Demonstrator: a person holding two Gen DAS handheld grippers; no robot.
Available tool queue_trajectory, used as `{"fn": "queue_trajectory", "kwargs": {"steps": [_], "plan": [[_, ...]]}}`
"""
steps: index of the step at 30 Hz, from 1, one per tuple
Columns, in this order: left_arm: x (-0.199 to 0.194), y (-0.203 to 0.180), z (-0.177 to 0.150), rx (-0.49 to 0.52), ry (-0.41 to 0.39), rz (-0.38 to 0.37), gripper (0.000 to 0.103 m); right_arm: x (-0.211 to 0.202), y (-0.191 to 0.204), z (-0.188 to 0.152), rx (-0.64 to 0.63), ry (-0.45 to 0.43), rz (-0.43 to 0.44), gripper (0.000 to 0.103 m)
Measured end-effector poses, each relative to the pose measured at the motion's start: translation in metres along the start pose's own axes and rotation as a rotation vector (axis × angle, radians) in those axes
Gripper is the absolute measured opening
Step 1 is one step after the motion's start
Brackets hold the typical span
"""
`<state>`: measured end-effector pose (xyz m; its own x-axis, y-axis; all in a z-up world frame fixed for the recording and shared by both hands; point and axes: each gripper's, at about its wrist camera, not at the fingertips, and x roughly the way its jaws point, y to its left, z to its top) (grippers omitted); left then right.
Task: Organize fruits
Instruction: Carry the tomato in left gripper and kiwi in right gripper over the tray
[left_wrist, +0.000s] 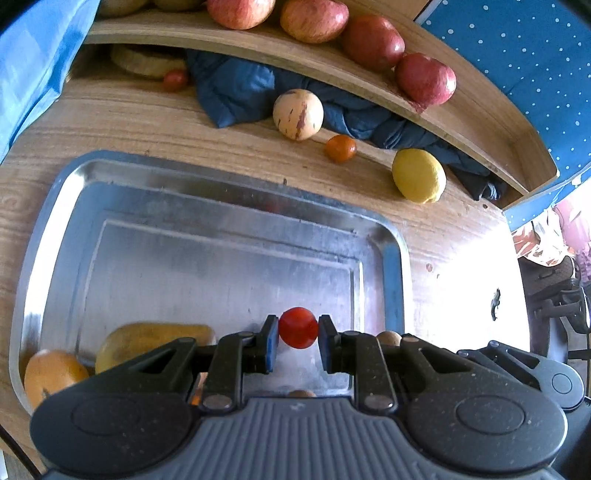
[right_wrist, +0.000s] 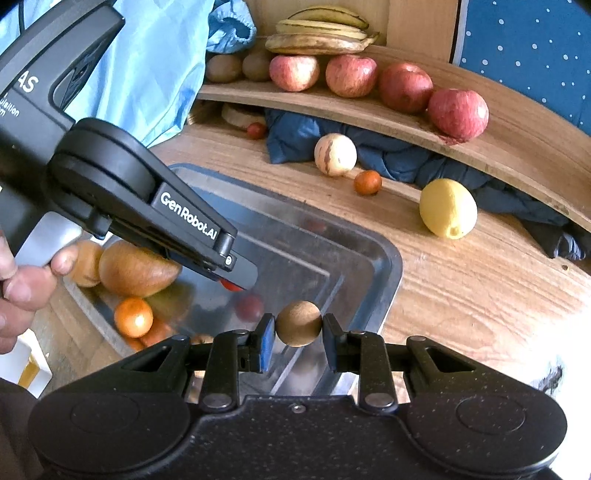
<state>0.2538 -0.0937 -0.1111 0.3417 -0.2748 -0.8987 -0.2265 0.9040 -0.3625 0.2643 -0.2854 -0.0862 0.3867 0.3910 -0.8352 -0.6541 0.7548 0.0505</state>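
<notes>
We count four apples (right_wrist: 352, 75) on the shelf (right_wrist: 517, 147), beside two kiwis (right_wrist: 225, 68) and one bunch of bananas (right_wrist: 321, 35). Below the shelf lie one lemon (right_wrist: 447, 208), one pale streaked fruit (right_wrist: 335, 154) and two small tomatoes (right_wrist: 368, 182). Two hand-held grippers (right_wrist: 298, 328) each carry one small round fruit.

- The left gripper (right_wrist: 236, 282) hides most of its red tomato (right_wrist: 231, 284) in the right wrist view; only a sliver shows.
- The mango (left_wrist: 147, 341) and orange (left_wrist: 50, 373) in the tray (left_wrist: 229, 201) are partly behind the gripper body.
- A small brown fruit (left_wrist: 388, 338) peeks over a gripper link; its kind is unclear.
- The blue cloth (left_wrist: 236, 92) runs under the shelf (left_wrist: 461, 122), its back hidden.
- The frame's top cuts off the apples (left_wrist: 314, 18).
</notes>
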Motion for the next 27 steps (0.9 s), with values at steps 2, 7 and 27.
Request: {"fn": "queue_trajectory", "kwargs": {"steps": [2, 7, 27], "plan": [[0.0, 0.001, -0.004, -0.005, 0.0, 0.003, 0.024, -0.002, 0.001, -0.003, -0.004, 0.004, 0.006, 0.029], [0.0, 0.003, -0.015, -0.012, 0.004, 0.011, 0.024, -0.005, 0.003, -0.011, -0.017, 0.016, 0.023, 0.029], [-0.005, 0.009, -0.029, -0.023, 0.022, 0.041, 0.024, -0.007, 0.012, -0.025, -0.039, 0.062, 0.074, 0.03]]}}
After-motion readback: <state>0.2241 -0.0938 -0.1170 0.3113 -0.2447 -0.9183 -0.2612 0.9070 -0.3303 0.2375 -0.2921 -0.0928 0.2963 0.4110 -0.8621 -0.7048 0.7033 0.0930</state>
